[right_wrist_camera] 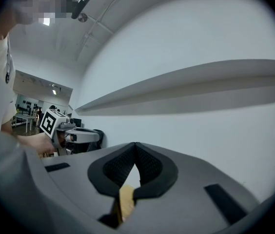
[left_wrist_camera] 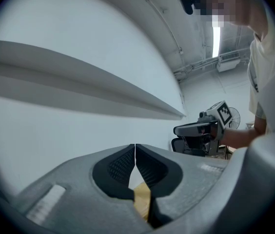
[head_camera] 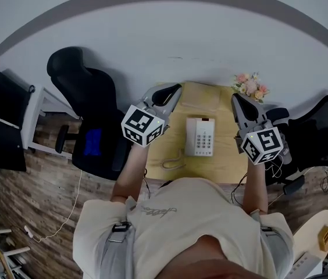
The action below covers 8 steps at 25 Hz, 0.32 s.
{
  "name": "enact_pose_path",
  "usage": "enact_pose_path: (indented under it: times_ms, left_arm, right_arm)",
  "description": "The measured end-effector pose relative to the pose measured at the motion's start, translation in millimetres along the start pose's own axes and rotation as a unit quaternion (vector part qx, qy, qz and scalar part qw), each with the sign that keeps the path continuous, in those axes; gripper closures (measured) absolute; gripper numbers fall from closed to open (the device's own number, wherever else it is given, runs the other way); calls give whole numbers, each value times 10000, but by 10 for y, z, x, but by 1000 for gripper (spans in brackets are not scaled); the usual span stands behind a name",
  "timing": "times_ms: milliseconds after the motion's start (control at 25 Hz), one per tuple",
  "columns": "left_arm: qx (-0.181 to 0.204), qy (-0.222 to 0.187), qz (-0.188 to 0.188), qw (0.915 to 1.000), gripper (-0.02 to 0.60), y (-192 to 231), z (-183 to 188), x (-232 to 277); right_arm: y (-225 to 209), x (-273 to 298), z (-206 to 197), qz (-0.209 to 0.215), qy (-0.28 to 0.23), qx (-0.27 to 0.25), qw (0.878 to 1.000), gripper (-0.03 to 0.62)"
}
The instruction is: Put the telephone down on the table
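Note:
A white push-button telephone lies flat on the small wooden table, its coiled cord trailing towards the near left edge. My left gripper hovers above the table's left side, shut and empty. The right gripper hovers over the right side, also shut with nothing in it. Neither touches the telephone, which lies between them. In the left gripper view the pads meet, and the right gripper shows beyond them. The right gripper view shows its pads pressed together and the left gripper opposite.
A bunch of pink flowers stands at the table's far right corner against the white wall. Black office chairs flank the table on the left and the right. A dark monitor sits far left.

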State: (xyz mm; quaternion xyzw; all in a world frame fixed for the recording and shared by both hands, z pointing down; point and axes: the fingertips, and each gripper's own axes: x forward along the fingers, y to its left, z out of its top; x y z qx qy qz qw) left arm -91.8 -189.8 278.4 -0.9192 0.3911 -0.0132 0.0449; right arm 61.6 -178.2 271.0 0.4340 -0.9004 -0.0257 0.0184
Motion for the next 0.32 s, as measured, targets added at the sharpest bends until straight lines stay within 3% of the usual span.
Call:
enact_pose_path:
  times_ms: [320]
  left_arm:
    - [-75, -18, -46, 10000, 563, -42, -41, 12]
  right_arm:
    - [-11, -7, -69, -1, 75, -4, 10000, 592]
